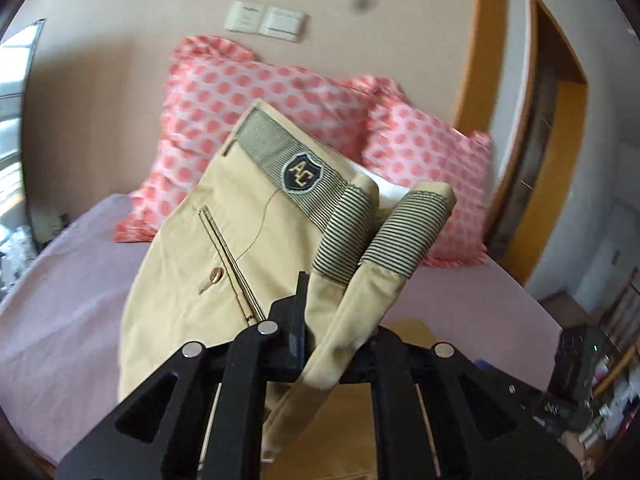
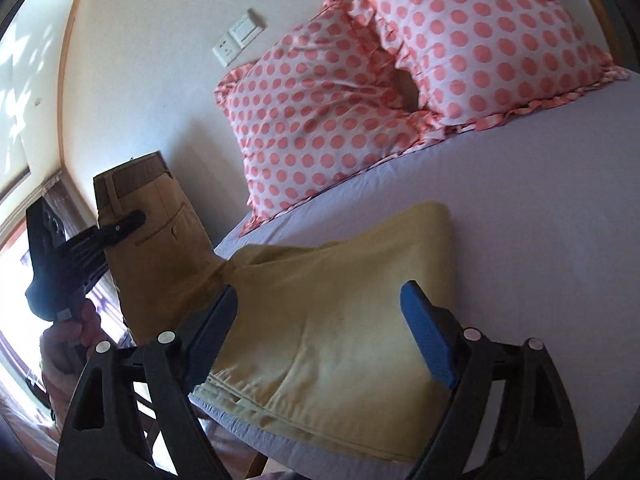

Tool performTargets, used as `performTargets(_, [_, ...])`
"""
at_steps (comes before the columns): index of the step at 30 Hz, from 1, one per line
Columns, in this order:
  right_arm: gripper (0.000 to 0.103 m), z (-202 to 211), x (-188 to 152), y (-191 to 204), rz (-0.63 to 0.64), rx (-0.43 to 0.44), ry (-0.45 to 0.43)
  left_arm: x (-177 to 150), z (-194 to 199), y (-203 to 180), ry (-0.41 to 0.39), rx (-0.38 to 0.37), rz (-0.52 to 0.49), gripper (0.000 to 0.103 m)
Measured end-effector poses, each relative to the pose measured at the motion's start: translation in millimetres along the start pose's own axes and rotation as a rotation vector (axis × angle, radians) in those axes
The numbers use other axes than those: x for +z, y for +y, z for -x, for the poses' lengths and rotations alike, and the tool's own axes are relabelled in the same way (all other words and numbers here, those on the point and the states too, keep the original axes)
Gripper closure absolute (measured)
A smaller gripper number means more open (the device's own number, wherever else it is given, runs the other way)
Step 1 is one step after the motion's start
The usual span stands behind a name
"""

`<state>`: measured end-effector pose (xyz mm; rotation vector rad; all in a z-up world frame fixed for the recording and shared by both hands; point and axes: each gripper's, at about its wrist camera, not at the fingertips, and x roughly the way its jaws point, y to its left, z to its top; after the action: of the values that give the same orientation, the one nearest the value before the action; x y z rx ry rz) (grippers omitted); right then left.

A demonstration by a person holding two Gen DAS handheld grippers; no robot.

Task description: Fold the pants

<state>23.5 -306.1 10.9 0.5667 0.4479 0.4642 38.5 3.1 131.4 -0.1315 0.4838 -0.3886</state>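
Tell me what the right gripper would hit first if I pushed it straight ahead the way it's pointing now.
Most likely the pants: the open right gripper points over the khaki legs lying on the bed, so its fingers would meet that fabric first. Beyond lie the polka-dot pillows. Height above the cloth is unclear.

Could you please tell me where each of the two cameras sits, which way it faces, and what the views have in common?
Left wrist: sits on the left hand-held gripper, facing the tan cotton pants lifted at the waistband, toward the headboard wall; only its black fingers show, shut on the fabric.
Right wrist: sits on the right hand-held gripper, looking down over the pant legs on the lilac bedsheet; its blue-padded fingers stand open, and the left hand-held gripper with the person's hand shows.
Shared: pants, pink polka-dot pillows, bedsheet, white wall switches.
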Motion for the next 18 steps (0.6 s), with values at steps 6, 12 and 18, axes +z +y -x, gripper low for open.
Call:
performTargets(6, [0.016,36,16,-46,-0.145,-0.074,-0.063,-81,-88,-84,0.319,-0.147,-0.172,0.094])
performTargets(12, [0.016,6,29,-58,-0.218,0.005,0.036,-94,-81,-103,0.239,-0.106,-0.277,0.094])
performTargets(18, [0.016,-45,30,-53,-0.203,-0.016,0.191,-96,-64,-103,0.311,-0.219,-0.295,0.067])
